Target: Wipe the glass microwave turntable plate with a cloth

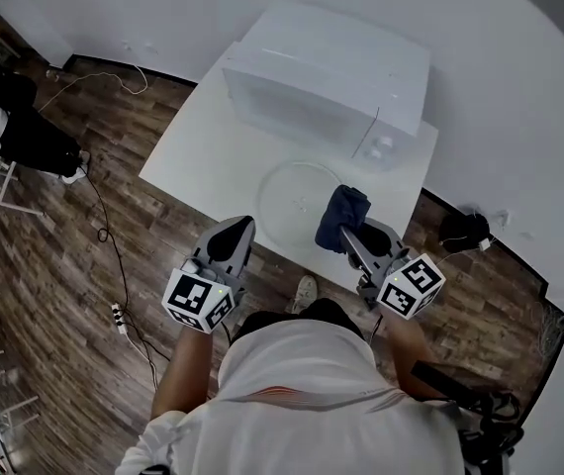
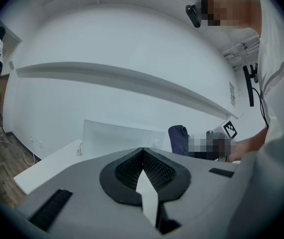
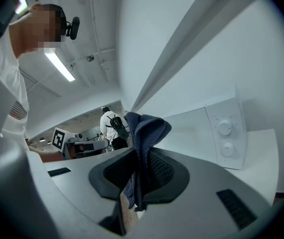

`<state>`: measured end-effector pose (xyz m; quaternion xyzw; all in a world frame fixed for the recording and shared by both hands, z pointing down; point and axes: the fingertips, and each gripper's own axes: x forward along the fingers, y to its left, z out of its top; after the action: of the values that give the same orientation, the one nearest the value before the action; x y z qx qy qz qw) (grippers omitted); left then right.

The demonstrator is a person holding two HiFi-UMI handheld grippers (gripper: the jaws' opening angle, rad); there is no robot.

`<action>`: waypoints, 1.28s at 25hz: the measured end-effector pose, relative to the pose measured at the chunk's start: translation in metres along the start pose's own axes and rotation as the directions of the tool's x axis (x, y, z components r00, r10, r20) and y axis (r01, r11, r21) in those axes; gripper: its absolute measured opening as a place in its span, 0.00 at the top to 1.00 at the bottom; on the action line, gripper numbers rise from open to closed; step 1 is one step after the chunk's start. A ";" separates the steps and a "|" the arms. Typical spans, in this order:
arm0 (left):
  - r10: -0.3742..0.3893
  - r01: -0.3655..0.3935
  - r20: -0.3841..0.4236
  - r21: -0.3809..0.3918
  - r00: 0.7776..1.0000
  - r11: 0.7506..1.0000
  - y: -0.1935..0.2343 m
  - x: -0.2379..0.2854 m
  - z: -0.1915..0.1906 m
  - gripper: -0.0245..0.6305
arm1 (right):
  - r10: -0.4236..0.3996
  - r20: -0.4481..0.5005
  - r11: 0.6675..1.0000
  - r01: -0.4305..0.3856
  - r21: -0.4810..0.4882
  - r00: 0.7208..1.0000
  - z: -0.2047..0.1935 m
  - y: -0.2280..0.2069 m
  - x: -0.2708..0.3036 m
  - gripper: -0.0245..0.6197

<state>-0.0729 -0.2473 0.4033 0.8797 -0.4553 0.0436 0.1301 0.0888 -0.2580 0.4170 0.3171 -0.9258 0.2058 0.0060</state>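
**Right claw (image 3: 139,169) clamped on the cloth (image 3: 146,131) at the glass plate (image 1: 287,191)**

The right claw's jaws pinch a dark blue cloth, which bunches up past their tips. Just ahead of that claw the glass plate lies flat on the white worktop (image 1: 198,156), with the cloth over its near-right rim. The microwave (image 1: 331,67) stands beyond the plate. To the right claw's left, the left claw (image 2: 143,156) has its jaws pressed together on nothing, over the worktop's near edge.

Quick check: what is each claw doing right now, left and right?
Left claw: closed, holding nothing.
Right claw: closed on the dark blue fabric cloth.
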 end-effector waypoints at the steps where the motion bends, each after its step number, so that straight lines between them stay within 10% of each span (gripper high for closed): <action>1: 0.002 -0.002 -0.001 0.001 1.000 1.000 0.001 0.007 0.001 0.95 | 0.006 -0.004 1.000 -0.006 0.005 1.000 0.000 -0.006 0.002 0.87; 17: -0.132 0.130 -0.083 -0.023 0.988 0.991 0.050 0.044 -0.019 0.95 | -0.073 -0.095 0.989 0.084 0.120 0.993 -0.033 -0.020 0.057 0.87; 32: -0.029 0.010 -0.142 -0.135 0.989 0.991 0.105 0.000 -0.071 0.95 | 0.061 -0.337 0.977 0.013 0.212 0.939 -0.109 -0.029 0.202 0.87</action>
<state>-0.1553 -0.2863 0.4912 0.8680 -0.4380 0.0748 0.2215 -0.0684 -0.3547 0.5565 0.2640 -0.8874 0.3546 0.1305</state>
